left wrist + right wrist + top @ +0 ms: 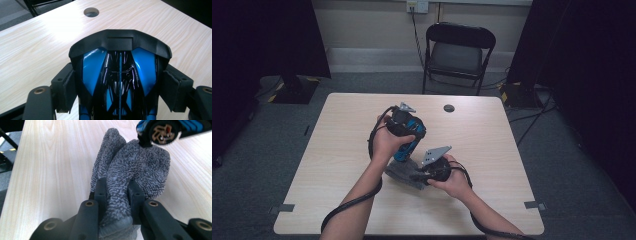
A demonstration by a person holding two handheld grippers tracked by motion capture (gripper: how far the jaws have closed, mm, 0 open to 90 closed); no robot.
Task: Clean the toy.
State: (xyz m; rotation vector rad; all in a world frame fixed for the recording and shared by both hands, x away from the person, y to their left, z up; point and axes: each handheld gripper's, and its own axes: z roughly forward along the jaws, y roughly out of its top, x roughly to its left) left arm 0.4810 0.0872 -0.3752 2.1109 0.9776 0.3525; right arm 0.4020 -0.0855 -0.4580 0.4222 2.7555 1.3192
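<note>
High view: a person's two forearms come in from the bottom over a pale wooden tabletop [342, 150], each hand carrying a gripper.
Left gripper [404, 142]: clamped on a blue and black toy car [409, 137], held tilted above the middle of the tabletop.
Left gripper view: the toy car [120, 75] sits between the two jaws, pads pressed to both its sides, its black spoiler facing away from the camera; a round cable hole [91, 11] lies beyond it in the tabletop.
Right gripper [422, 176]: jaws nearly together, pinching a grey cloth [404, 175].
Right gripper view: the grey cloth [130, 167] is bunched between the jaws, its nubbly folds rising towards a wheel of the toy car [162, 131], which touches the cloth's top edge.
Place of the cloth: just below the toy car, near the tabletop's middle.
Background: a black folding chair [458, 52] stands beyond the far edge.
</note>
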